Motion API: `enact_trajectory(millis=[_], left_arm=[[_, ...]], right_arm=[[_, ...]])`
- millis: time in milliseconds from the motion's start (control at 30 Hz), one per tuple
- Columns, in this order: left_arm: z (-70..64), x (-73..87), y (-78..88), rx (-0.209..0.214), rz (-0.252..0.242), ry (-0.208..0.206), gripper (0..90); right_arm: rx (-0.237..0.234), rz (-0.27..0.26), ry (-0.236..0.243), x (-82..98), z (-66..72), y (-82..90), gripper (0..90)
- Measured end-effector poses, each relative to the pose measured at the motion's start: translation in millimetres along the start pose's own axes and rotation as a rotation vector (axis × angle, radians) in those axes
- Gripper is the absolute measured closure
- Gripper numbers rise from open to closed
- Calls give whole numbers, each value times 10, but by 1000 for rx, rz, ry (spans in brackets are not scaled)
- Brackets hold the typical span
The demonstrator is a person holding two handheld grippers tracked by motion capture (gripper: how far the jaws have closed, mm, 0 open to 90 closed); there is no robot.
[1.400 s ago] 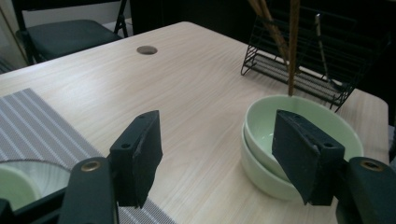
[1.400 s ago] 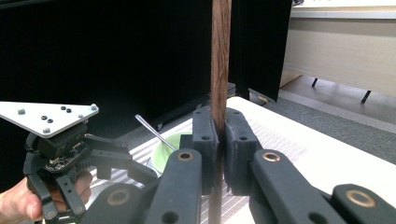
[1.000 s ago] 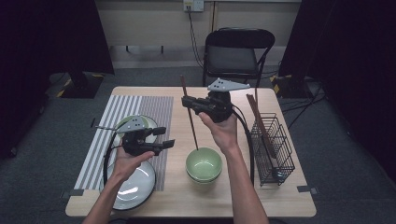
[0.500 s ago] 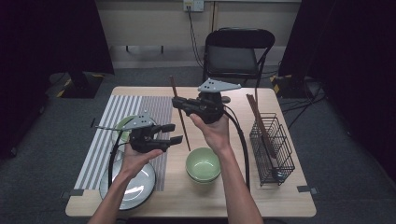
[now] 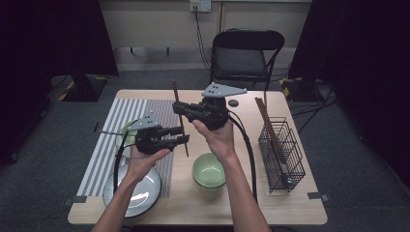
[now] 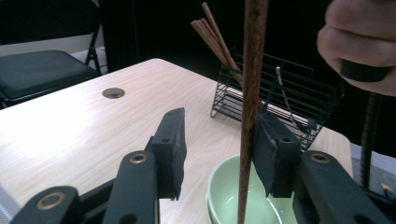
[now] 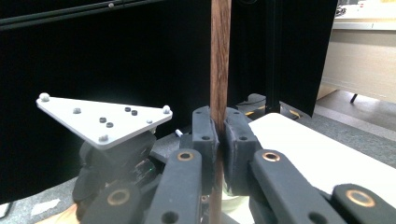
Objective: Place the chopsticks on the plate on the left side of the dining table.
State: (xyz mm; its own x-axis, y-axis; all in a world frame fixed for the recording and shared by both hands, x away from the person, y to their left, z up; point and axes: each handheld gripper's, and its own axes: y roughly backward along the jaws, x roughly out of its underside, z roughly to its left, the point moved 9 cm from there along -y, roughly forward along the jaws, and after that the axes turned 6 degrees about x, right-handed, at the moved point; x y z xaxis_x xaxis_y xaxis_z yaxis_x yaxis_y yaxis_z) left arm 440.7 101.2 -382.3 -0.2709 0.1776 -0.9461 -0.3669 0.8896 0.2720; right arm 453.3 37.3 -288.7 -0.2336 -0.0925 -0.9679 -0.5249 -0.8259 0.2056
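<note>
A dark brown chopstick [image 5: 175,90] stands nearly upright above the table, and my right gripper [image 5: 177,108] is shut on its middle. In the right gripper view the two pads squeeze the chopstick [image 7: 220,46] at my right gripper [image 7: 218,116]. My left gripper [image 5: 181,135] sits just below, with its jaws around the lower part of the stick. In the left gripper view the chopstick [image 6: 252,70] runs close by the right-hand jaw, with a clear gap to the other jaw of my left gripper [image 6: 219,122]. These jaws have just been closing with the chopstick between them.
A pale green bowl [image 5: 209,170] sits under the hands near the front. At the right a black wire basket [image 5: 283,150] holds more chopsticks [image 5: 267,121]. A white plate [image 5: 134,191] and a green dish [image 5: 126,131] lie on the striped mat [image 5: 109,140]. A folding chair [image 5: 244,53] stands behind the table.
My right gripper carried the chopstick leftward. My left gripper moved up and right until its jaws came around the stick, and those jaws narrowed.
</note>
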Motion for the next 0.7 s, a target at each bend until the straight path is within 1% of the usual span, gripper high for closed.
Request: enact_trajectory(millis=[33,100,133,167,200,233,267,300,367,400,433,500,633,700], left_arm=[[7,0,10,0,-6,8,577],[42,-1,41,-5,-9,7,590],[54,0,57,-5,-9,9,617],[61,-2,68,-6,-16,17,617],[74,1,83,-6,-16,13,624],[74,6,95,5,-17,14,659],[66,6,101,20,-21,20,659],[62,6,106,34,-21,11,693],[38,-11,104,49,-32,11,704],[24,-26,103,59,-42,15,724],[13,-35,102,68,-44,10,741],[-1,-38,95,74,-36,11,767],[-12,-46,92,79,-33,-3,833],[-2,-48,92,81,-35,3,846]], right_arm=[[0,-2,0,-3,-2,7,847],[3,-6,0,-13,-13,19,847],[1,-9,-1,-22,-18,29,846],[1,-9,-1,-22,-18,29,846],[2,-8,-1,-22,-21,30,847],[-4,-10,-6,-21,-26,28,847],[-4,-10,-6,-21,-26,28,847],[-6,-8,-10,-18,-26,9,847],[-7,-4,-9,-12,-26,0,847],[-6,1,-9,-1,-24,-25,847],[-8,9,-13,11,-18,-41,847],[-13,17,-11,28,-7,-71,847],[-25,22,-9,42,16,-101,847],[-26,22,-7,41,15,-97,846]])
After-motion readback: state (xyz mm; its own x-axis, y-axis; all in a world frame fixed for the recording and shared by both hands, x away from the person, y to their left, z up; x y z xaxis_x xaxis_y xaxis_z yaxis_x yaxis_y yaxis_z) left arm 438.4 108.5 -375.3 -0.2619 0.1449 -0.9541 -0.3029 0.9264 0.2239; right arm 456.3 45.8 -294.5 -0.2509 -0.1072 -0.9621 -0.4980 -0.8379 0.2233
